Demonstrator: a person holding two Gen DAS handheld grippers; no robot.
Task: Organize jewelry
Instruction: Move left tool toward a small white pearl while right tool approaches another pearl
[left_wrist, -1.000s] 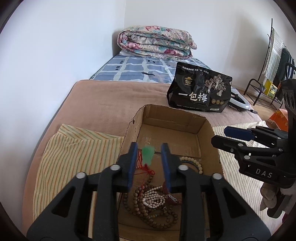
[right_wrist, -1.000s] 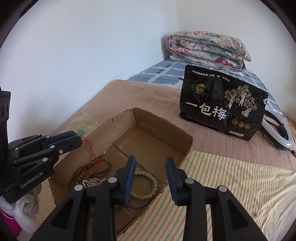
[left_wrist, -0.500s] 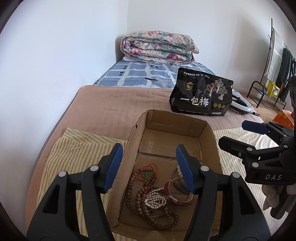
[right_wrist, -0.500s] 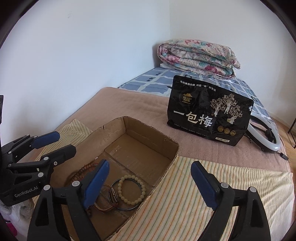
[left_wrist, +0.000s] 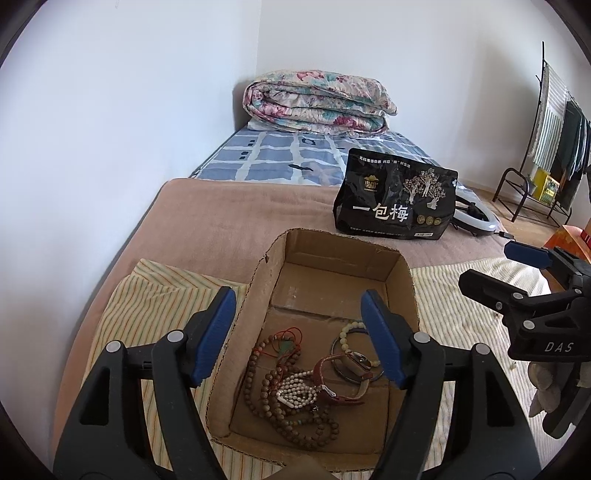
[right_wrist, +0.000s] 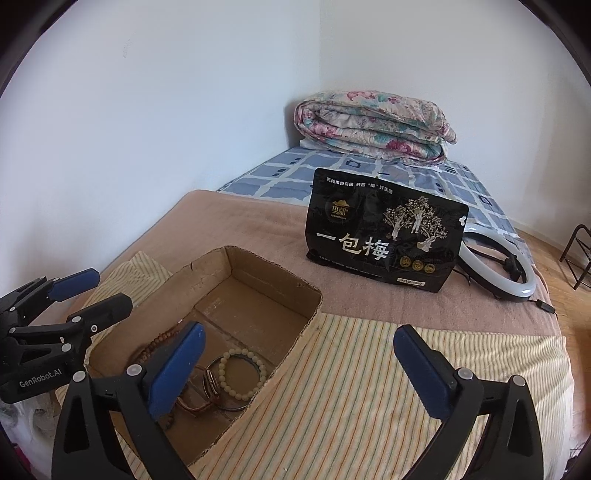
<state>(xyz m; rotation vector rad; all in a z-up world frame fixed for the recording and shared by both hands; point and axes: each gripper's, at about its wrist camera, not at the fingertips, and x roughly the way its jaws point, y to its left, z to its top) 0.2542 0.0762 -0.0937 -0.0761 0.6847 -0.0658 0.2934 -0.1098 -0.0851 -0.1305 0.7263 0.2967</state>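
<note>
Jewelry of brown wooden beads, white beads and bangles (left_wrist: 295, 380) lay piled in the open brown cardboard box's (left_wrist: 332, 243) near end, both blue-padded grippers, left (left_wrist: 301, 336) and right (right_wrist: 299, 365), spread wide and empty.

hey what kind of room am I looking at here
Most likely a bedroom in a home. A folded floral quilt sits on a bed with a blue checked sheet, and a clothes rack stands by the wall. The cardboard box of jewelry rests on the bed.
</note>
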